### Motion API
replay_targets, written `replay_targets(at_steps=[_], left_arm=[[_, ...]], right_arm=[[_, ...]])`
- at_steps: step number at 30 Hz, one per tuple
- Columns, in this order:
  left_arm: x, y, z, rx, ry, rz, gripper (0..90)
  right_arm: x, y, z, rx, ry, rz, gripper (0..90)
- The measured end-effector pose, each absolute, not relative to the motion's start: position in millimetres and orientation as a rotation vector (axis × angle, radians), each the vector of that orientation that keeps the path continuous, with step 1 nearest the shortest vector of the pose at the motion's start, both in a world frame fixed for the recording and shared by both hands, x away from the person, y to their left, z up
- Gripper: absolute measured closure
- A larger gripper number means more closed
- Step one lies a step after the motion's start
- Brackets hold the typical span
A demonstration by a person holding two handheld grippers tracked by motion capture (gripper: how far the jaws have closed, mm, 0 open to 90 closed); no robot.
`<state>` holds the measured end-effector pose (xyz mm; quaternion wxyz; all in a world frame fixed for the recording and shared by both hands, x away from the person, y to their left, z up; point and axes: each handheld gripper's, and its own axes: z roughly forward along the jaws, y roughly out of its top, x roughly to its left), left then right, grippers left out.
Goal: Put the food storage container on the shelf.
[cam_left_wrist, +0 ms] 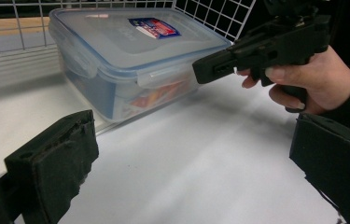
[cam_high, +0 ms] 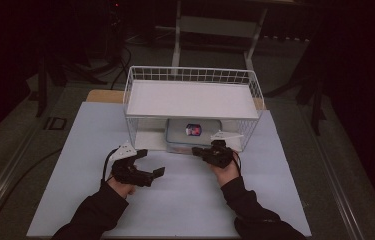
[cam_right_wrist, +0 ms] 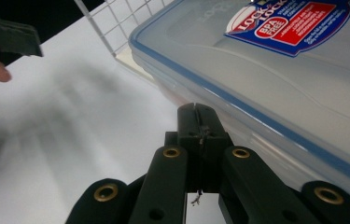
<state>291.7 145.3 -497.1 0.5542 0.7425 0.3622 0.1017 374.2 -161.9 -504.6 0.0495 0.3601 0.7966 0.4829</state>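
A clear plastic box with a blue-rimmed lid and a red and blue label (cam_high: pixel 191 134) (cam_left_wrist: pixel 130 56) (cam_right_wrist: pixel 275 79) sits on the floor of a white wire rack (cam_high: pixel 193 80), under its white shelf. My right gripper (cam_high: pixel 197 151) (cam_right_wrist: pixel 199 123) is shut with nothing between its jaws. Its tip rests against the box's front side, just under the lid rim. The left gripper view shows that tip (cam_left_wrist: pixel 207 70) at the box's front latch. My left gripper (cam_high: pixel 151 162) (cam_left_wrist: pixel 193 172) stands wide open over the bare mat, a short way left of the box and touching nothing.
The rack stands at the back of a pale mat (cam_high: pixel 185 200) on the table. Its wire walls (cam_left_wrist: pixel 214 16) flank the box. Dark floor and a metal stand (cam_high: pixel 177 30) lie beyond. Both forearms enter from the bottom edge.
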Motion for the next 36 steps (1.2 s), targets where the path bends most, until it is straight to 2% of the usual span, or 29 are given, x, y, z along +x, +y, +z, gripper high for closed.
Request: replay_targets(at_steps=[10,25,32,35,36], left_arm=[[291.8,145.2,-496.6,1.75,0.854,0.241,1.2],[290.6,143.4,-498.3,1.757,0.849,0.234,1.2],[289.7,143.5,-497.3,1.752,0.849,0.241,1.1],[288.8,144.0,-495.9,1.752,0.844,0.244,1.1],[288.8,144.0,-495.9,1.752,0.844,0.244,1.2]], right_arm=[[389.5,-165.3,-515.2,1.188,2.381,1.447,90.0],[413.4,-170.0,-510.1,1.247,2.302,1.498,90.0],[409.9,-170.3,-509.7,1.236,2.302,1.514,89.9],[401.0,-171.9,-508.2,1.218,2.314,1.524,81.8],[401.0,-171.9,-508.2,1.218,2.314,1.524,81.8]])
